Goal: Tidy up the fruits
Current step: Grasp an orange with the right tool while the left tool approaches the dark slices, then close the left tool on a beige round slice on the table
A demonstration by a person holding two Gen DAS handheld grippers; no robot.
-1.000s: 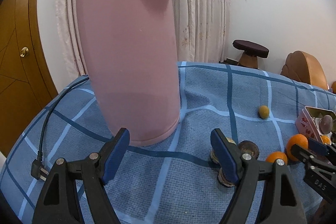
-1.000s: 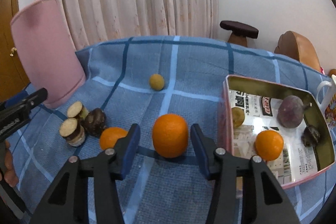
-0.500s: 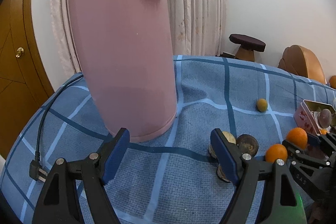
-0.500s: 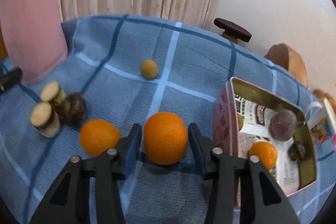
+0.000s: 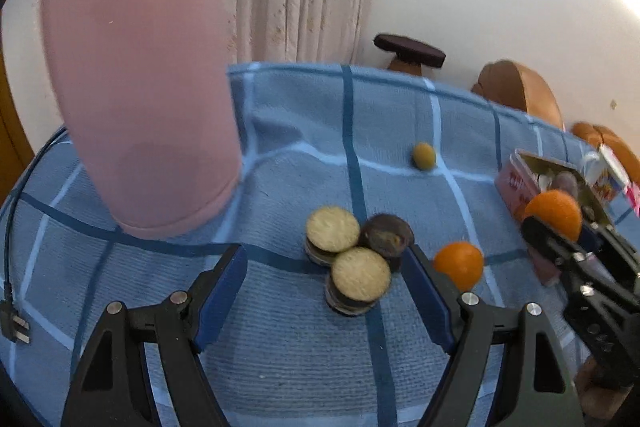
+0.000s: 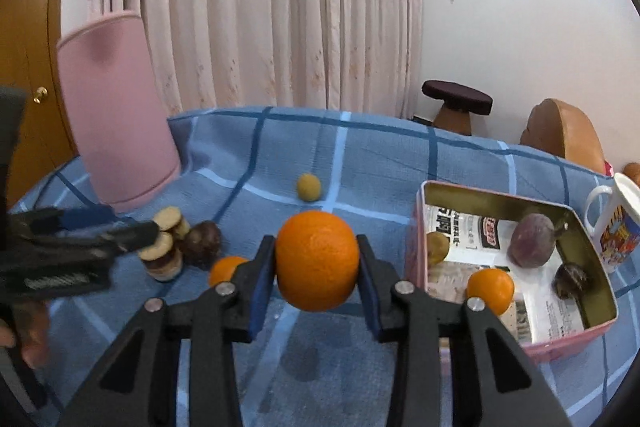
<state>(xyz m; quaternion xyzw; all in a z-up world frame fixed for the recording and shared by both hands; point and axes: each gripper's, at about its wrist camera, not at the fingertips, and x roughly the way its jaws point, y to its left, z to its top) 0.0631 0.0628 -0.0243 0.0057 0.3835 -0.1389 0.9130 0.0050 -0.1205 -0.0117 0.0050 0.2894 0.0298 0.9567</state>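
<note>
My right gripper (image 6: 316, 263) has a large orange (image 6: 317, 259) between its blue pads, lifted clear of the blue checked cloth with its shadow below; the jaws are still closing on it. A pink tin (image 6: 496, 195) to its right holds a small orange (image 6: 490, 289), a purple fruit (image 6: 532, 241) and two darker fruits. A second orange (image 5: 459, 264) lies on the cloth just outside the right finger of my left gripper (image 5: 322, 255), which is open. Just beyond its fingertips lie two pale-topped round pieces (image 5: 360, 277) and a dark one (image 5: 388, 235). A small yellow-green fruit (image 5: 424, 155) lies farther back.
A tall pink kettle (image 5: 136, 87) stands at the left rear, its black cord and plug (image 5: 12, 319) trailing along the table's left edge. A printed mug (image 6: 616, 227) stands right of the tin. Curtains, a stool and a wooden chair are behind the table.
The right jaws closed onto the large orange and raised it off the cloth. The left gripper tipped down and swung right, bringing the round pieces just ahead of its fingertips.
</note>
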